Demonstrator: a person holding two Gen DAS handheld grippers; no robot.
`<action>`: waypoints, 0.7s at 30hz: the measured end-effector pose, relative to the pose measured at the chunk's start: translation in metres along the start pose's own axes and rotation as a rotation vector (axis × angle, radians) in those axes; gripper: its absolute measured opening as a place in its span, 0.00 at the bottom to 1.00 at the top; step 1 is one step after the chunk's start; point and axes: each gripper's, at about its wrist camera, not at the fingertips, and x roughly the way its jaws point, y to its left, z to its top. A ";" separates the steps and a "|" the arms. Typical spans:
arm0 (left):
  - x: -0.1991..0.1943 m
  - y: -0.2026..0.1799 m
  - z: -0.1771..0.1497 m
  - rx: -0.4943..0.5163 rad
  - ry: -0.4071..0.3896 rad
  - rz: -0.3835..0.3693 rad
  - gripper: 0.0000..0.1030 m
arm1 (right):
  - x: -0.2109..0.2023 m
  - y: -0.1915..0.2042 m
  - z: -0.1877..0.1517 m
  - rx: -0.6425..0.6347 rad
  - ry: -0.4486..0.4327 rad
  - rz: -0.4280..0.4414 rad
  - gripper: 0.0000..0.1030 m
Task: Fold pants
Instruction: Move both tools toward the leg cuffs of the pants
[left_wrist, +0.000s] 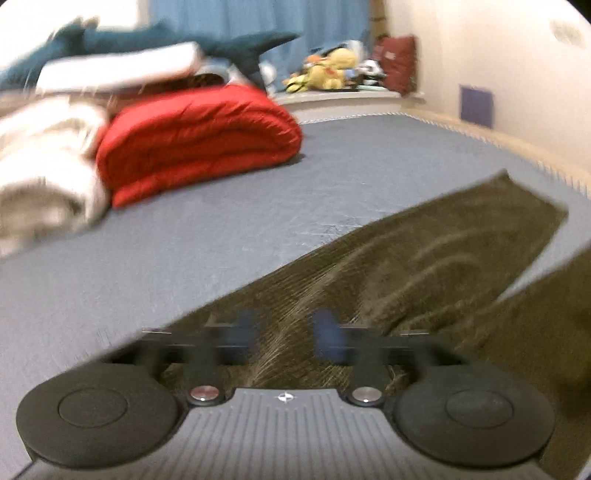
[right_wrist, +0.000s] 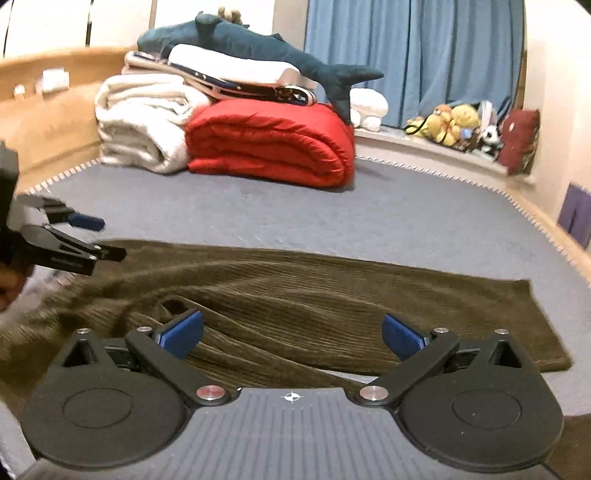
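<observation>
Olive-brown corduroy pants lie spread on the grey-blue bed sheet, legs running to the right; they also show in the left wrist view. My right gripper hovers just above the pants near their middle, jaws wide open and empty. My left gripper is over the pants near the waist end, blurred, with a gap between its blue pads; it also shows at the left edge of the right wrist view, open and empty.
A folded red quilt, white blankets and a blue plush shark are stacked at the head of the bed. Stuffed toys sit on the window ledge. A wall runs along the bed's right side.
</observation>
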 end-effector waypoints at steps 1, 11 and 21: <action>0.006 0.013 0.003 -0.056 0.025 -0.002 0.00 | 0.000 -0.003 0.002 0.024 0.003 -0.001 0.99; 0.088 0.101 0.008 -0.188 0.087 0.265 0.80 | 0.000 -0.009 0.000 -0.002 0.035 -0.016 0.99; 0.157 0.137 -0.004 -0.140 0.272 0.112 0.80 | 0.004 -0.031 0.001 0.081 0.066 -0.042 0.99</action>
